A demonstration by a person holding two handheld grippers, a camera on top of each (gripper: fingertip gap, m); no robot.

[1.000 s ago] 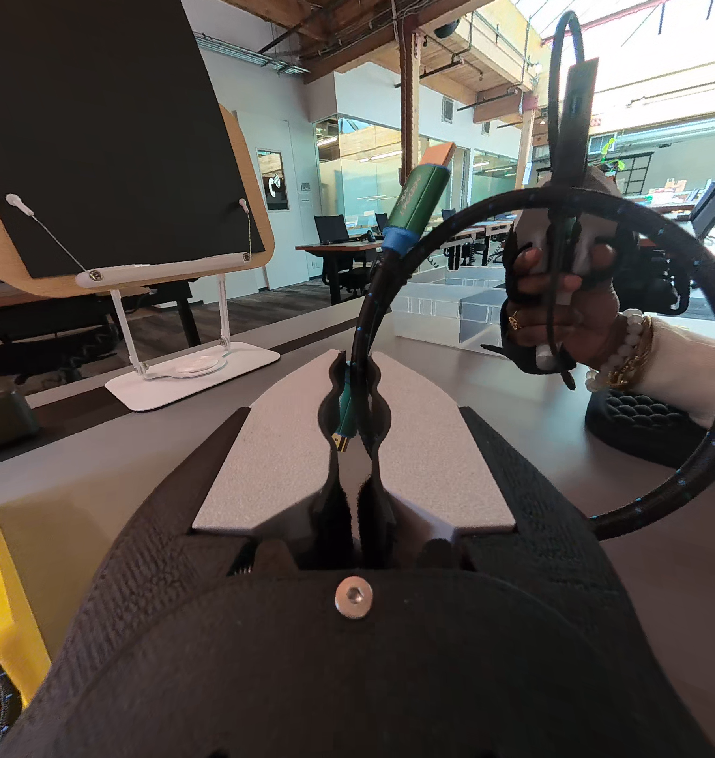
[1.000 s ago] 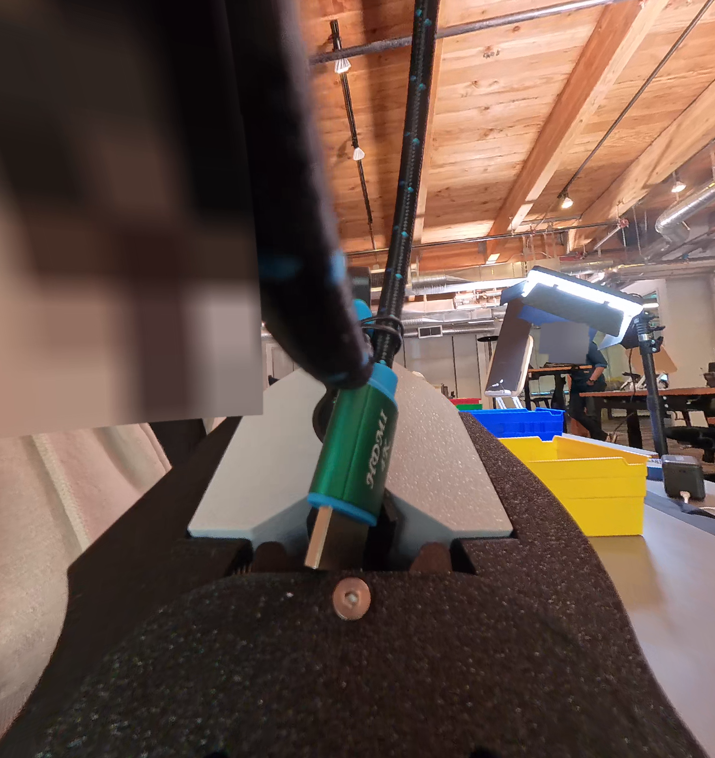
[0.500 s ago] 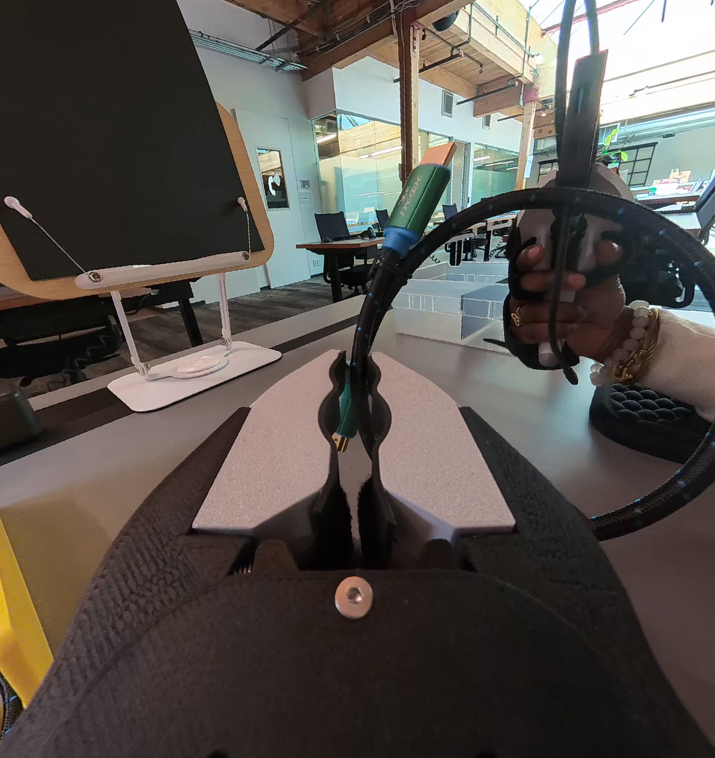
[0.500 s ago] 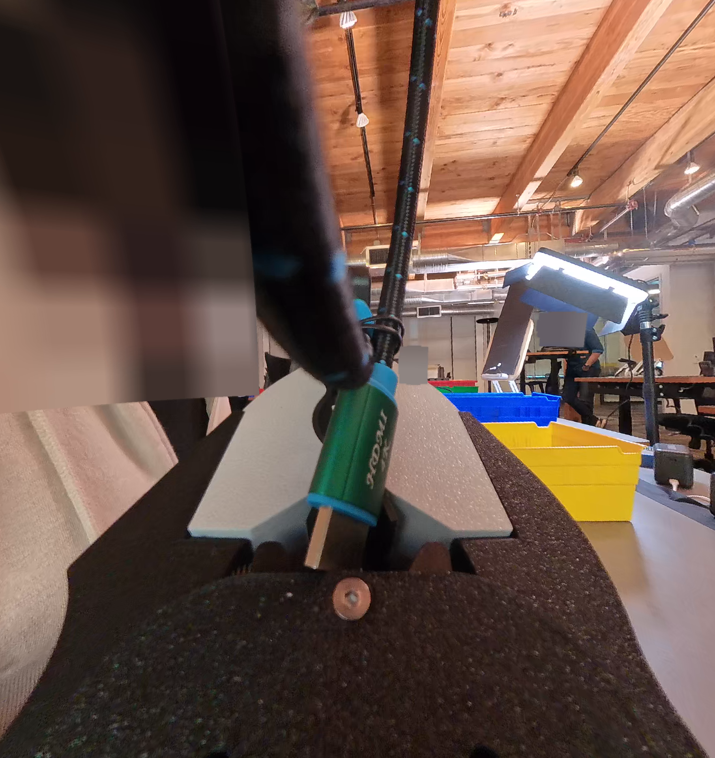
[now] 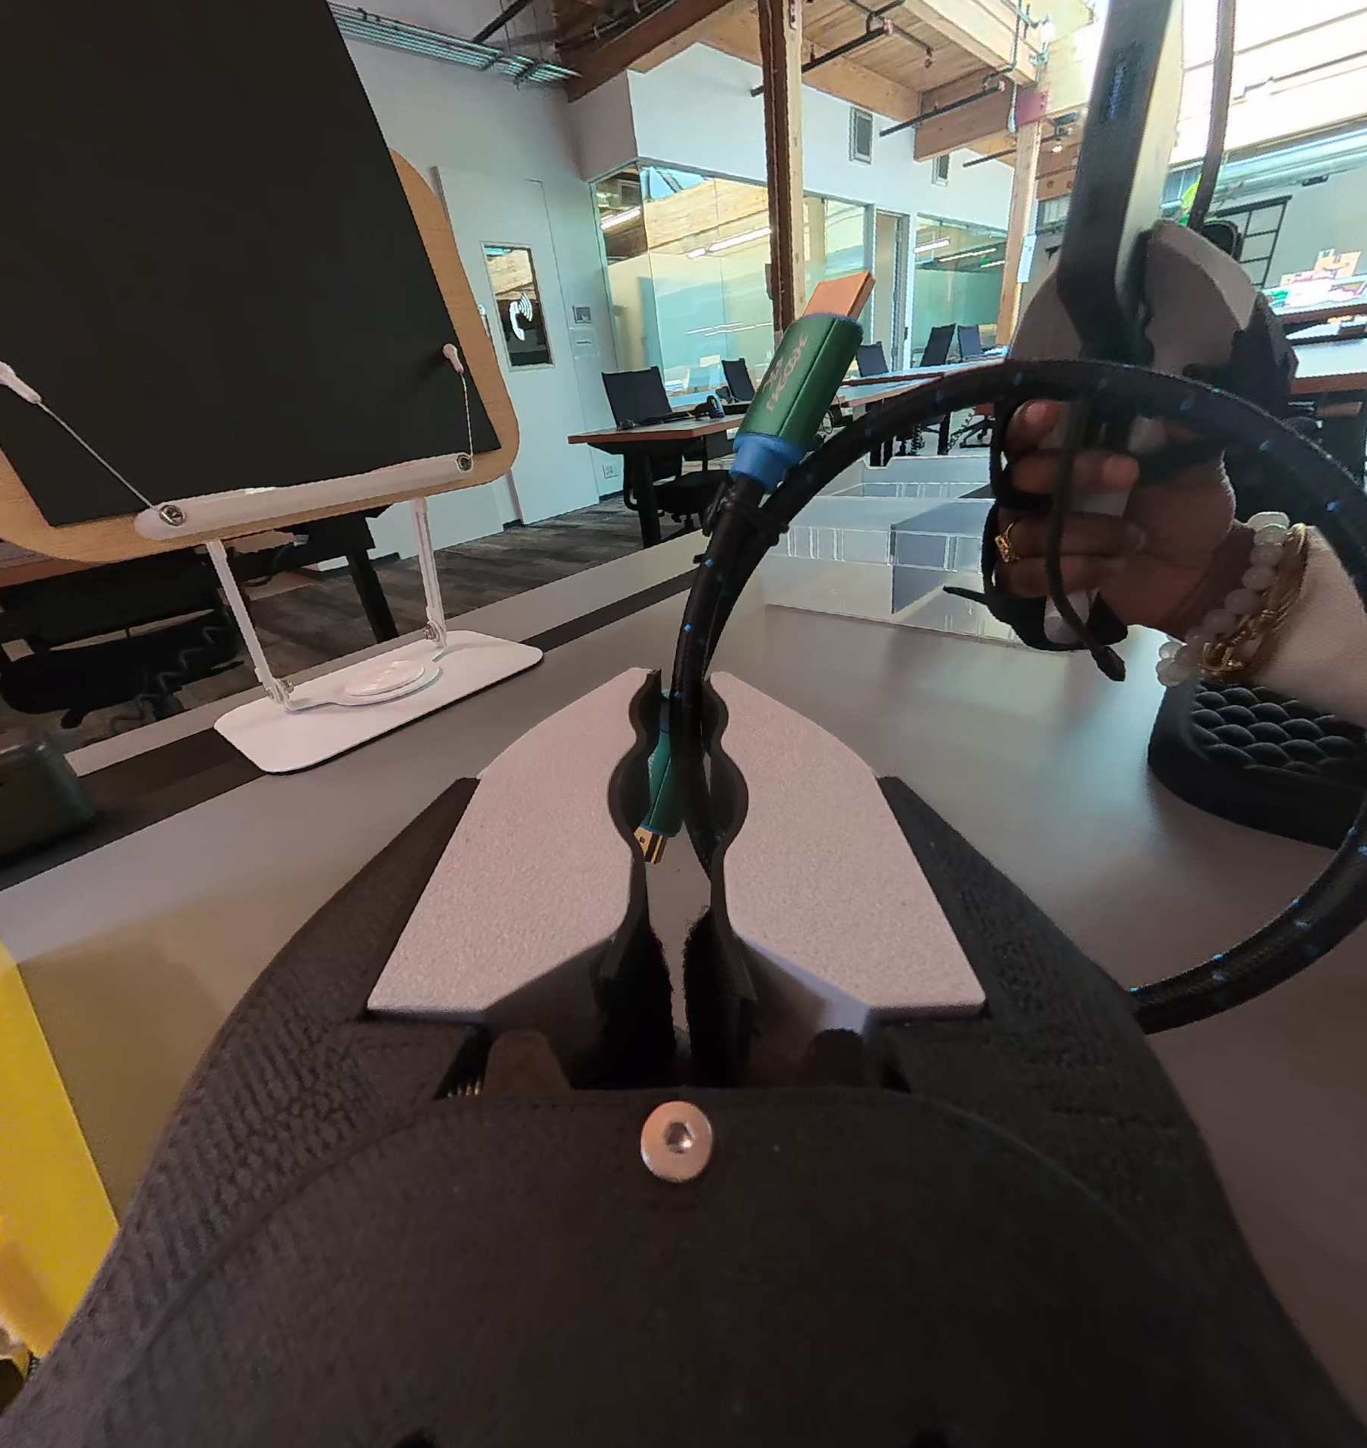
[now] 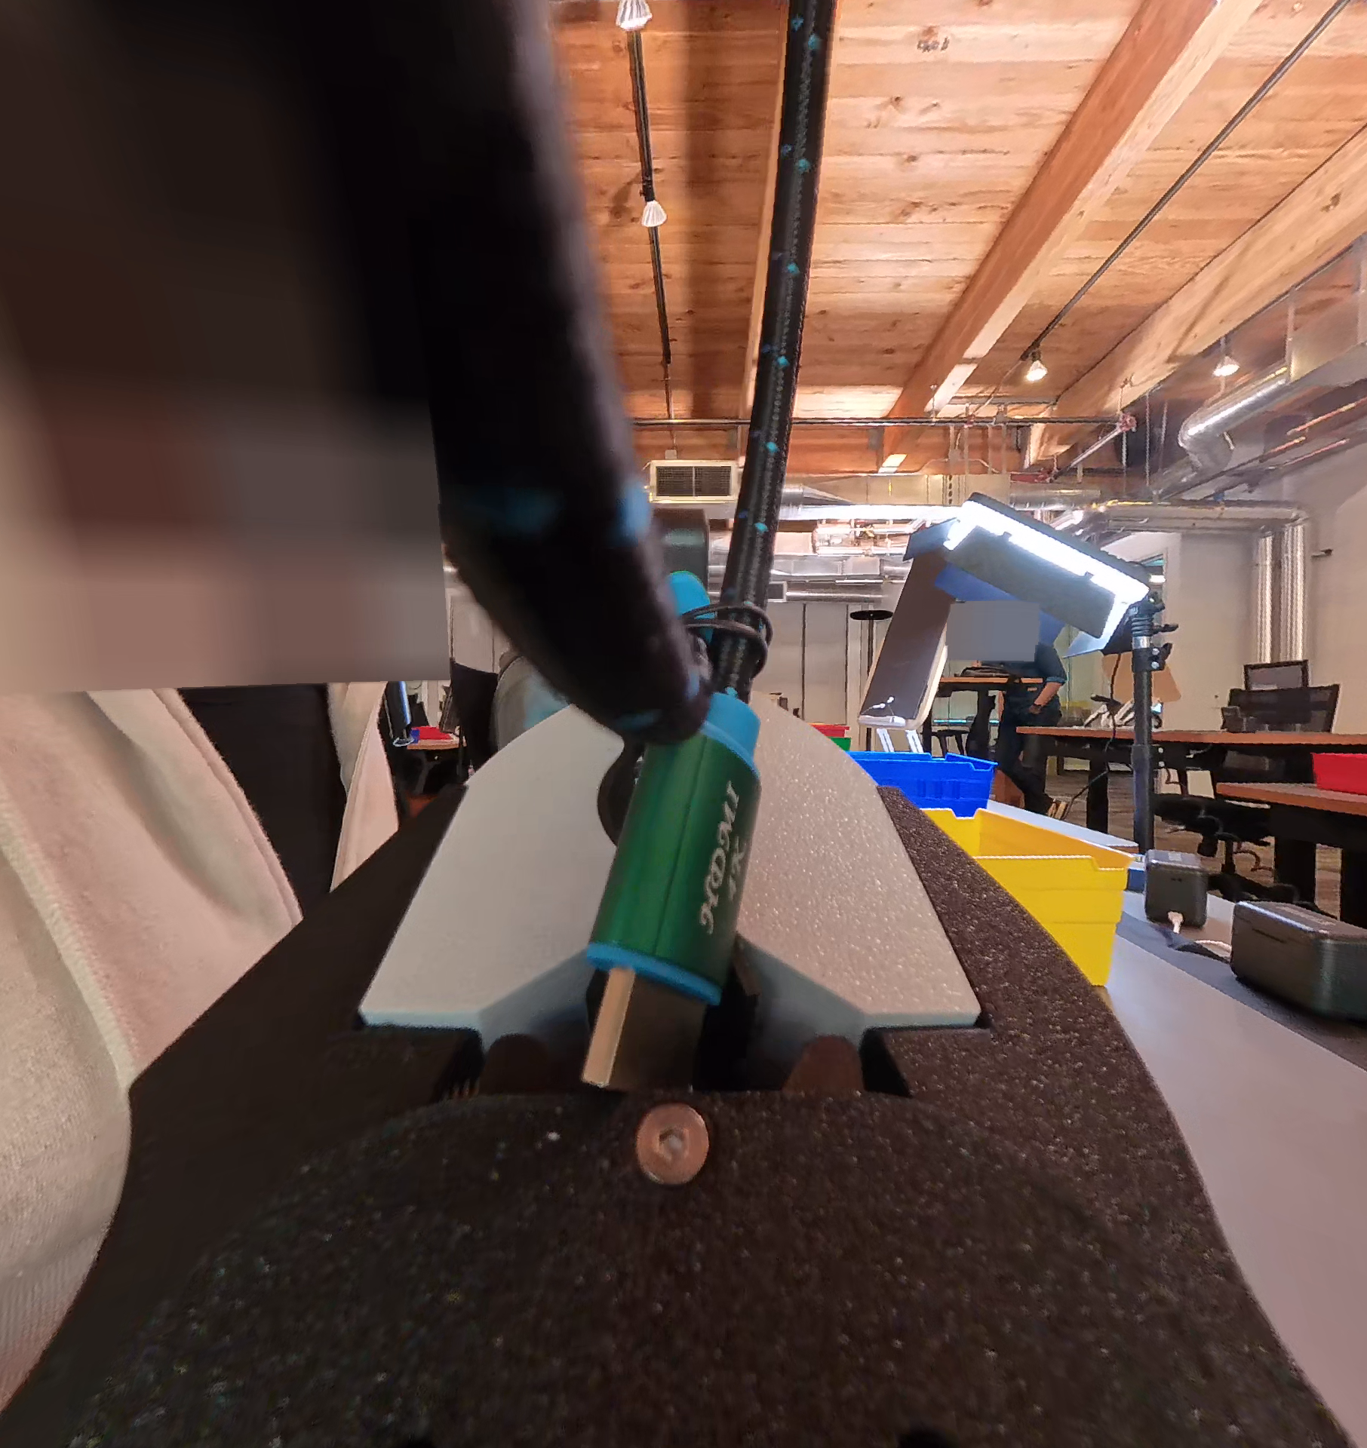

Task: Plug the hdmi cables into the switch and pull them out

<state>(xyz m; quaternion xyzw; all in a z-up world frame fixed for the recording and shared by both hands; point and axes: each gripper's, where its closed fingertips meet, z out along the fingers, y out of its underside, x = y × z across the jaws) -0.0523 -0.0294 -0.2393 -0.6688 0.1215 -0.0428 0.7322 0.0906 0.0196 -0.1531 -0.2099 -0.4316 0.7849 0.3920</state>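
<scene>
yellow bin [image 6: 1041, 885]: contents hidden | clear bin [image 5: 884, 541]: looks empty | left gripper [image 5: 676, 697]: pinching braided HDMI cable [image 5: 1292, 823] | right gripper [image 6: 688, 752]: clamped on cable beside green plug [image 6: 676, 870], plug tilted, metal tip toward camera

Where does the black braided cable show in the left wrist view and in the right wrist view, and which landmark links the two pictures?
Left wrist view: the cable rises from the shut left gripper and loops wide to the right.
Right wrist view: it runs straight up from the green plug pinched in the right gripper.
Shared landmark: the right gripper, upper right in the left wrist view.
</scene>
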